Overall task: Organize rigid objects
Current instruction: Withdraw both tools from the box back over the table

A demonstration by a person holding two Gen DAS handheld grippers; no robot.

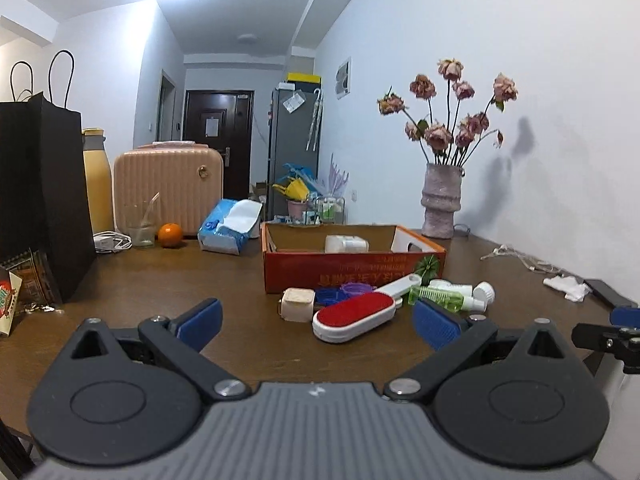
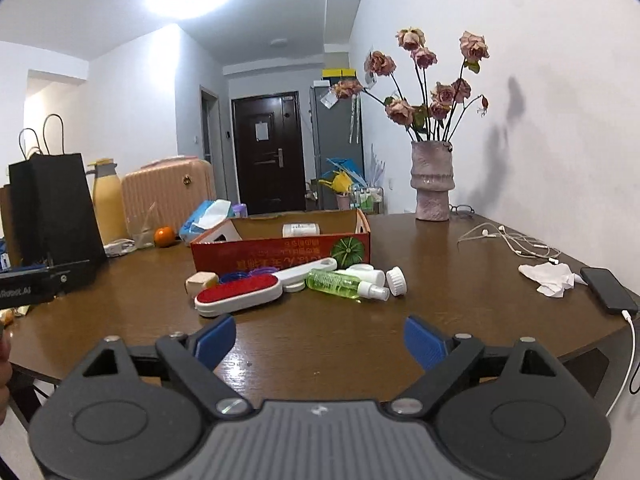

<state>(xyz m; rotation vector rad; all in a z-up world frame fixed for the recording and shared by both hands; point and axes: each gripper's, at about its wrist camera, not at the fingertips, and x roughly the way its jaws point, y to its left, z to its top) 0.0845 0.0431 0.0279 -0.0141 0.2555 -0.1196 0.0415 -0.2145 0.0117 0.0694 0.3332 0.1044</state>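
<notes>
Jaws apart; phone (image 2: 609,290) rightward only.

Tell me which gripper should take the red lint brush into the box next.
Left, probably. The left gripper is open with the red lint brush lying just ahead between its fingers, before the orange cardboard box. The right gripper, also open, faces bare table, the brush off to its left.

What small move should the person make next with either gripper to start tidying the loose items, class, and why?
Probably ease the left gripper forward until its jaws straddle the red-faced white lint brush. Both grippers stand open and empty, the right gripper farther back. The brush lies nearest, in front of the open red cardboard box, which already holds a white container.
</notes>
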